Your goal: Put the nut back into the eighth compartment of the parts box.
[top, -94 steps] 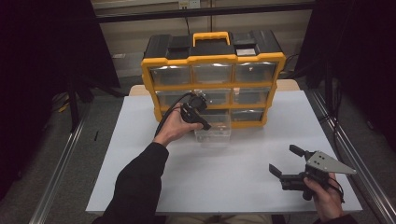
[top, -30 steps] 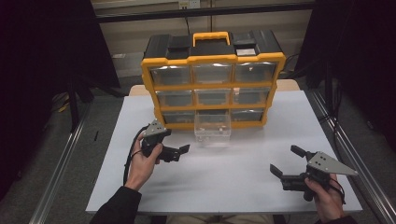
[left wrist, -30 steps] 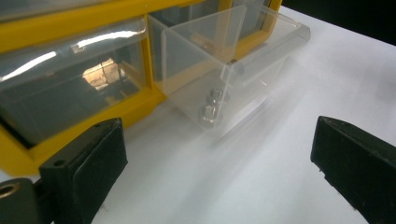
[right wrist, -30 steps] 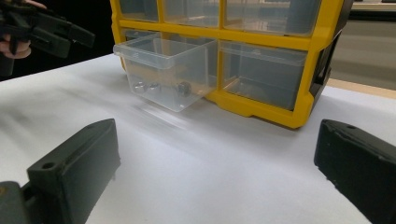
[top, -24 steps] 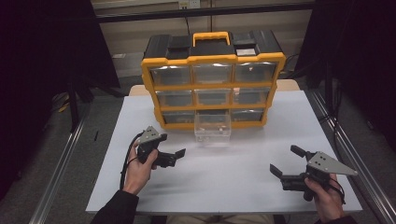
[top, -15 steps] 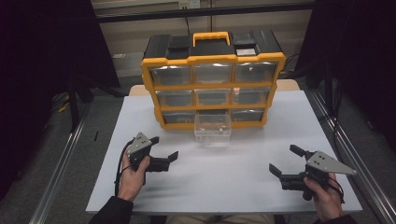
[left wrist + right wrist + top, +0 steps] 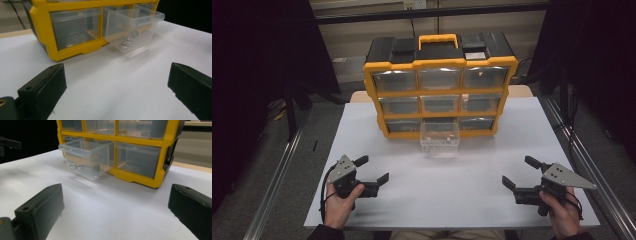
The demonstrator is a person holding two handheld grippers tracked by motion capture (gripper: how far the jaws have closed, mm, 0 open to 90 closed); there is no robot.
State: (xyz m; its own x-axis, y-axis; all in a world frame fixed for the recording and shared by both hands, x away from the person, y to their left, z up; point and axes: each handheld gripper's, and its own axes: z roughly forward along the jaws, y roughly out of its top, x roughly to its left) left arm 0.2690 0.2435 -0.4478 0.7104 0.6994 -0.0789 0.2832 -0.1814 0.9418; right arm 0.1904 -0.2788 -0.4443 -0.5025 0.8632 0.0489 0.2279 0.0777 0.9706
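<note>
A yellow and black organizer cabinet [image 7: 440,90] with several clear drawers stands at the back of the white table [image 7: 472,200]. Its bottom middle drawer [image 7: 439,136] is pulled out; small metal parts [image 7: 126,43] lie in it, also seen as metal parts [image 7: 81,166] in the drawer [image 7: 87,157]. My left gripper [image 7: 373,169] rests open near the front left, nothing between its jaws. My right gripper [image 7: 518,171] is held open near the front right, also holding nothing. Both point toward the cabinet [image 7: 75,30], well short of the drawer [image 7: 132,27].
The cabinet [image 7: 140,157] has a yellow carry handle [image 7: 438,39] on top. Metal rails [image 7: 277,180] run along both sides of the table. A stretch of bare white tabletop lies between the two grippers and the drawer. The left gripper's tip [image 7: 7,145] shows far left.
My left gripper has drawn back from the pulled-out drawer to the table's front left, ending open and low. The drawer has stayed out. My right gripper has not moved.
</note>
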